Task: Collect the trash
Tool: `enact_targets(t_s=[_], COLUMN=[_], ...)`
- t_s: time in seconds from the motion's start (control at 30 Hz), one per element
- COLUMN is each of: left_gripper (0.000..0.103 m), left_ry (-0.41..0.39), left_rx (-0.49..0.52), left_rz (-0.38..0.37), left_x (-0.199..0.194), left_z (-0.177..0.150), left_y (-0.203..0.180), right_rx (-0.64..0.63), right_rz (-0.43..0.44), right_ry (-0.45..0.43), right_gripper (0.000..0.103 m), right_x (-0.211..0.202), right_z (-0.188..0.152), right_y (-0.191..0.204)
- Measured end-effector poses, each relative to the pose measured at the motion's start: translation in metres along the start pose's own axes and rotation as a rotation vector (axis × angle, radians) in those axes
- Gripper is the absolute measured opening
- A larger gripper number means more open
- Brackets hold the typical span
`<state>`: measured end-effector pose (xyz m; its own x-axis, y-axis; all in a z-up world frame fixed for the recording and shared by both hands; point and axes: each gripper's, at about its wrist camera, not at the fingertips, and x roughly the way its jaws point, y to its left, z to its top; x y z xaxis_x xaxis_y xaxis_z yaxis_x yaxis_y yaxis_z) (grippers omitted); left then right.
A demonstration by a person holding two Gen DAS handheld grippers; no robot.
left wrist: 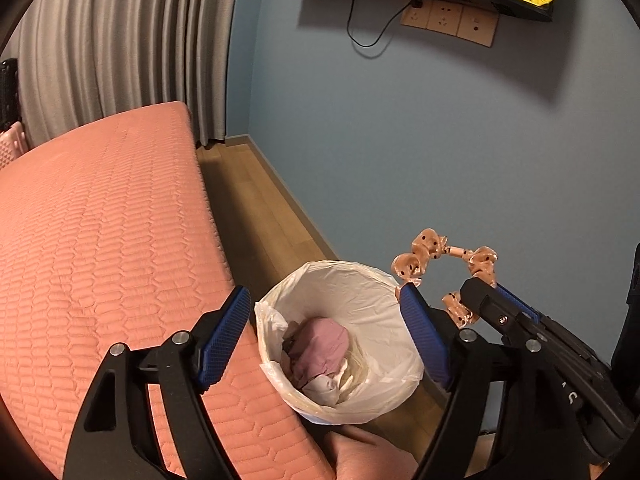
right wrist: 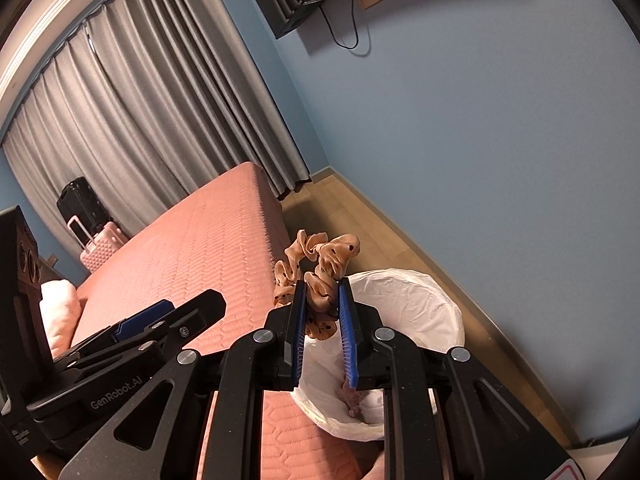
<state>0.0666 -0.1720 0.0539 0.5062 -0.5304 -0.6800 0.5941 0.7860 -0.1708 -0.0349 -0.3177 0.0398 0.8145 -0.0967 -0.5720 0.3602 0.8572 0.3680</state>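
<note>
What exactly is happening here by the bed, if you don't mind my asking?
A person is collecting trash with two handheld claws. The right claw is shut on a tan polka-dot scrunchie and holds it above the near rim of a white-lined trash bin that stands on the wooden floor beside the pink mattress. The left claw is open and empty, framing the bin, which already holds crumpled pink and white items. The scrunchie is not yet dropped.

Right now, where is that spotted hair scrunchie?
The scrunchie is clamped in the right tongs, held in the air above the near rim of the white-lined bin, beside the pink bed.
</note>
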Motion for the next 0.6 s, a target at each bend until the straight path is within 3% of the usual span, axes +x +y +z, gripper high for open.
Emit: enact_targets(t_s=[0.33, 0.6], left_gripper=[0.074, 0.076], left_ry=[-0.008, -0.017], left_rx=[-0.041, -0.062], left_rz=[0.039, 0.075], left_x=[-0.005, -0.01], left_z=[-0.004, -0.007], left_y=[0.016, 0.028], right_rx=[-0.07, -0.084], right_rz=[-0.003, 0.0], right_ry=[0.008, 0.014], right_gripper=[0.019, 0.029], right_x=[0.009, 0.008], right_z=[0.005, 0.005], right_y=[0.015, 0.021])
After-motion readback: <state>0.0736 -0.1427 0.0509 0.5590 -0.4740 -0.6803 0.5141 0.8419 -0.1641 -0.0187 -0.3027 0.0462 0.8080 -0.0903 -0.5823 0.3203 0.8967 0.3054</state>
